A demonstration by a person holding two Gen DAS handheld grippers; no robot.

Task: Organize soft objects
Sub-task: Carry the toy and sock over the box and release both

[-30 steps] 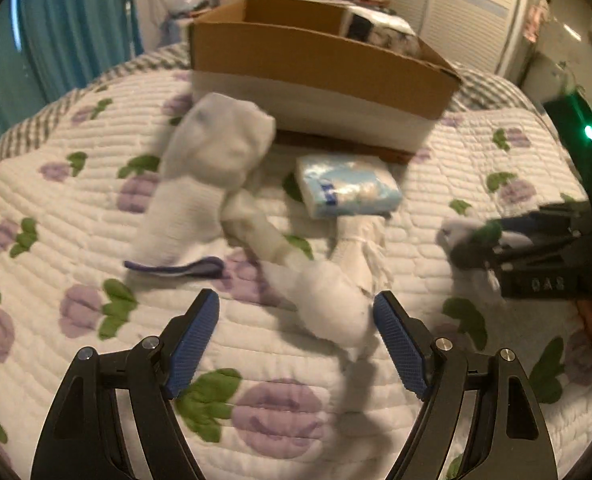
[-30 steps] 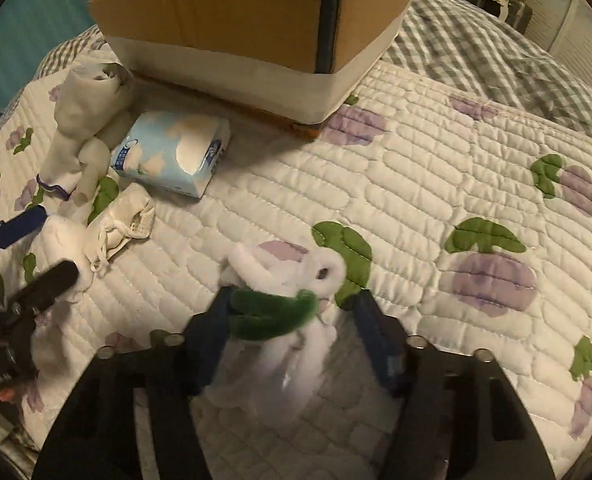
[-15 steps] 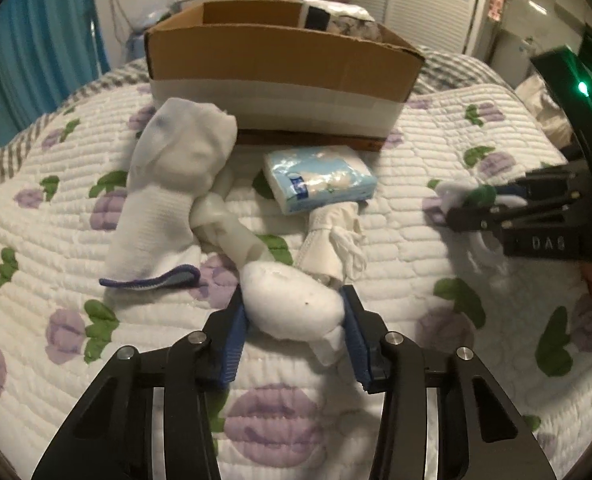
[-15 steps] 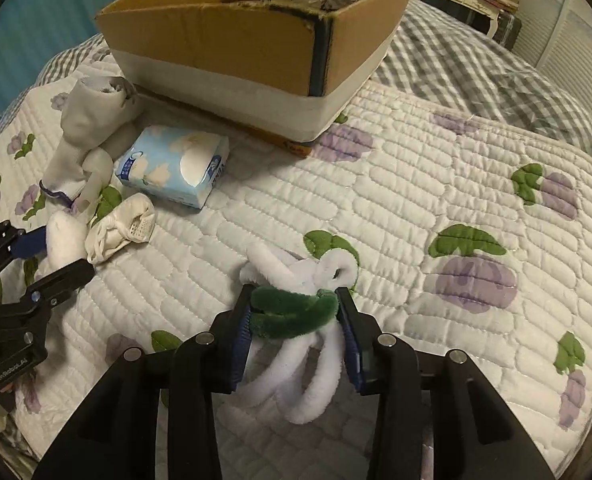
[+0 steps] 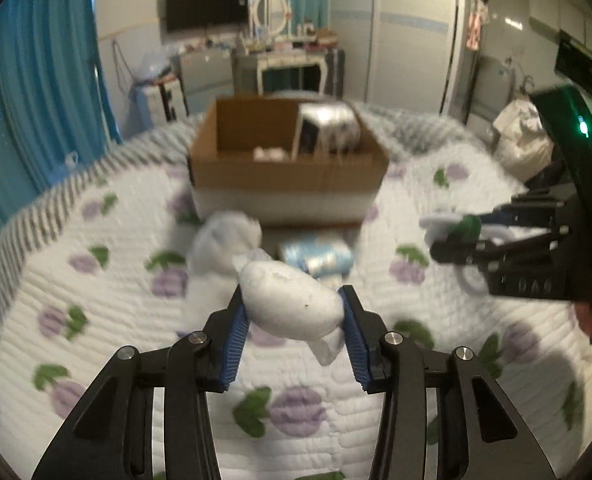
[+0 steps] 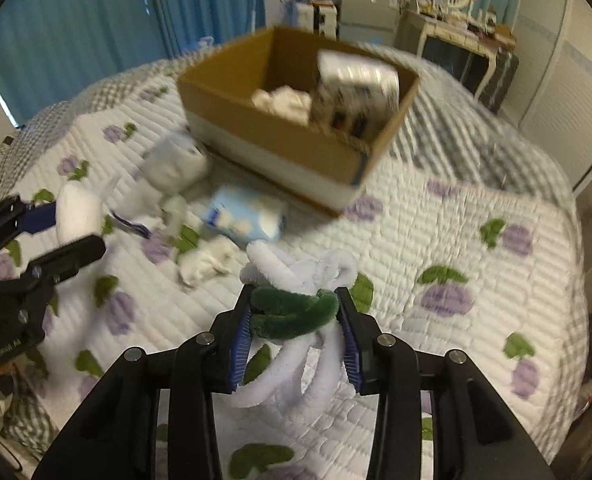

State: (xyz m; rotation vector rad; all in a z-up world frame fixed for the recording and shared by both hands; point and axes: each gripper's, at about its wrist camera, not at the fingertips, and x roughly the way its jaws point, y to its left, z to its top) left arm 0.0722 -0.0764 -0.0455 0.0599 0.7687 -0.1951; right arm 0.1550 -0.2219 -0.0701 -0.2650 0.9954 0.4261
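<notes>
Nearest, left tongs (image 5: 294,316): blue pads (image 5: 236,336) clamped on a rolled white sock (image 5: 292,304), one pad on each side, sock clear of the quilt (image 5: 96,320). One loose end of the sock hangs below the right pad.

Right tongs (image 6: 294,320): clamped on a green fuzzy band (image 6: 292,312) wrapped around a bundle of white fuzzy loops (image 6: 296,360); loops hang below the pads and stick out above them. Bundle off the bed.

Each pair of tongs shows at the edge of the other's view, left tongs at the left, right tongs at the right, well apart.

On the quilt, white with purple and green print, between tongs and box: small crumpled white cloth (image 6: 206,262), pale blue tissue pack (image 6: 248,216) just beyond it, and a larger white sock (image 6: 176,164) to the left of the pack, near the box front. All blurred.

Farther: open cardboard box (image 6: 280,148) with a white lower band, standing on the bed. Inside, white soft pieces (image 6: 284,102) on the floor and a patterned packet (image 6: 355,88) leaning at the right end.

Far: blue curtains (image 5: 48,80), a white dressing table (image 5: 284,60).
</notes>
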